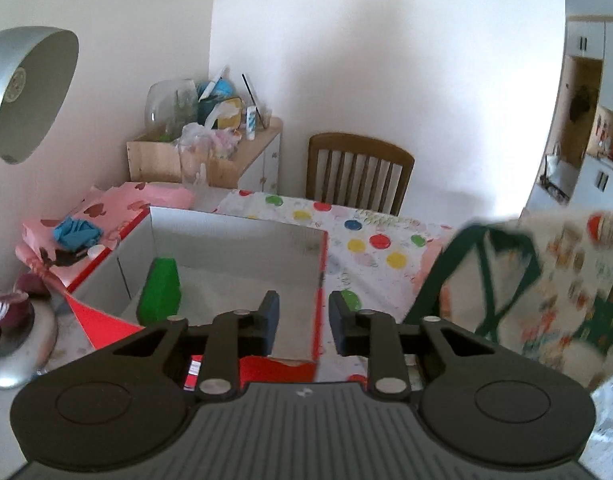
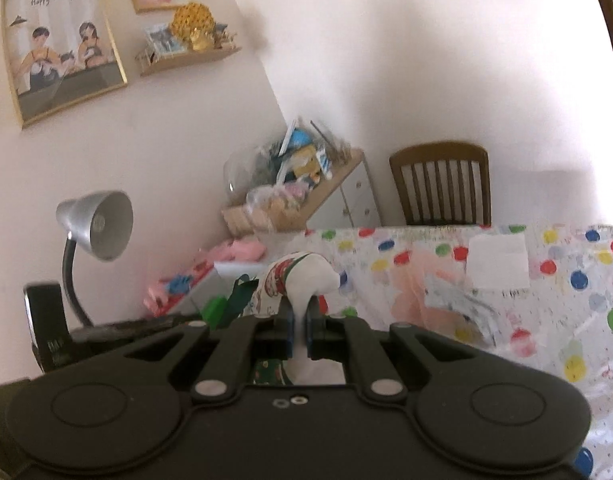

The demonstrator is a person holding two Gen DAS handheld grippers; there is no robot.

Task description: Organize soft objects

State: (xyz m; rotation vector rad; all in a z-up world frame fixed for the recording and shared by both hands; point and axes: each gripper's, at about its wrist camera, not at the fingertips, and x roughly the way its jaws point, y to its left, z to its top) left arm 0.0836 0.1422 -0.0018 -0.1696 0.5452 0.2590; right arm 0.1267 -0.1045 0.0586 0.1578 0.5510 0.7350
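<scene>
My right gripper (image 2: 300, 328) is shut on a fold of white printed cloth (image 2: 306, 276) with dark green straps, which bulges up above the pads. The left wrist view shows the same cloth (image 1: 554, 280) hanging blurred at the right, its green straps (image 1: 490, 272) dangling. My left gripper (image 1: 303, 316) is open with a narrow gap and nothing between its pads. It hovers over the right wall of a red-and-white cardboard box (image 1: 242, 224). A green sponge (image 1: 160, 290) leans inside the box at the left.
A polka-dot tablecloth (image 1: 370, 240) covers the table, with a wooden chair (image 1: 358, 172) behind it. A silver desk lamp (image 2: 94, 226) stands at the left. A pink box (image 1: 106, 208) holds a blue cloth (image 1: 76, 232). White paper (image 2: 498, 260) lies on the table.
</scene>
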